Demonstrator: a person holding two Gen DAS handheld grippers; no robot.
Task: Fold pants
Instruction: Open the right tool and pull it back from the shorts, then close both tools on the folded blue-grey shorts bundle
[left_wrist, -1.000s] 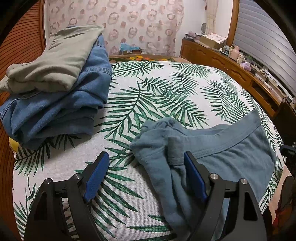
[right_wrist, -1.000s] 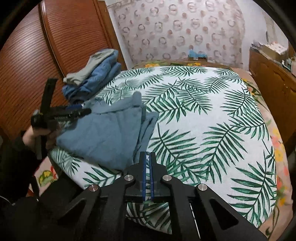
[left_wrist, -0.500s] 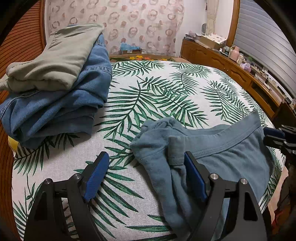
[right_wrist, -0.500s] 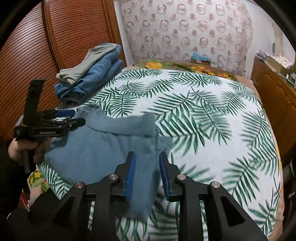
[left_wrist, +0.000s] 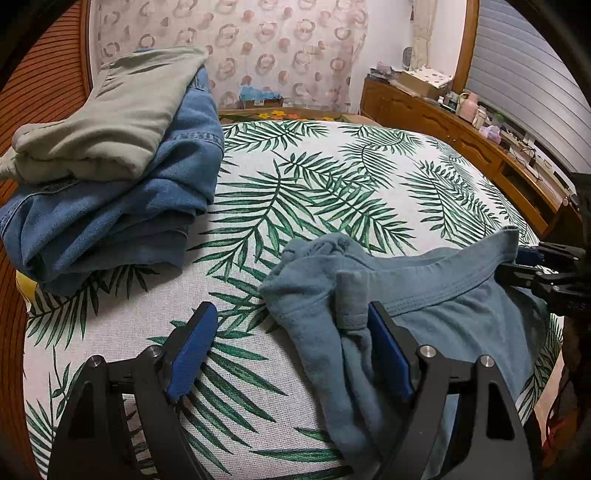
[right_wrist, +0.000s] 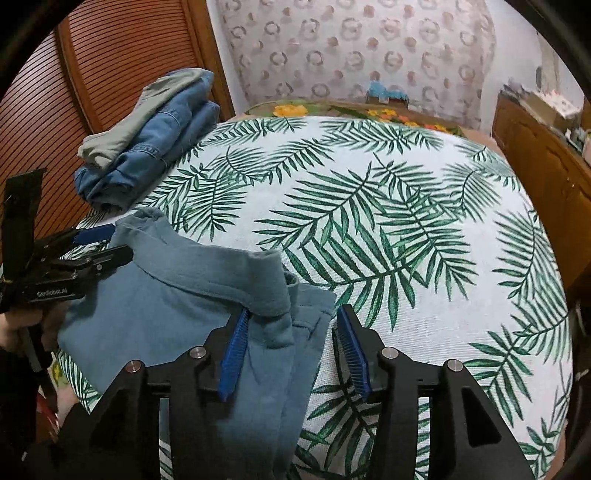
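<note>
Grey-blue pants (left_wrist: 436, 295) lie on the near edge of a leaf-print bed, waistband facing the bed's middle. My left gripper (left_wrist: 291, 339) is open, its jaws wide apart, with the bunched left waistband corner lying between them against the right pad. My right gripper (right_wrist: 291, 343) is open around the other waistband corner of the pants (right_wrist: 192, 306). It also shows at the right edge of the left wrist view (left_wrist: 532, 262). The left gripper shows in the right wrist view (right_wrist: 92, 247).
A stack of folded blue jeans (left_wrist: 122, 210) with a beige garment (left_wrist: 122, 110) on top sits at the bed's far left corner. A wooden wardrobe (right_wrist: 110, 55) stands to the left. A wooden sideboard (left_wrist: 461, 136) with clutter runs along the right.
My right gripper went from shut to wide open and moved forward over the right waistband corner. It came into the left wrist view. The left gripper stayed open and still.
</note>
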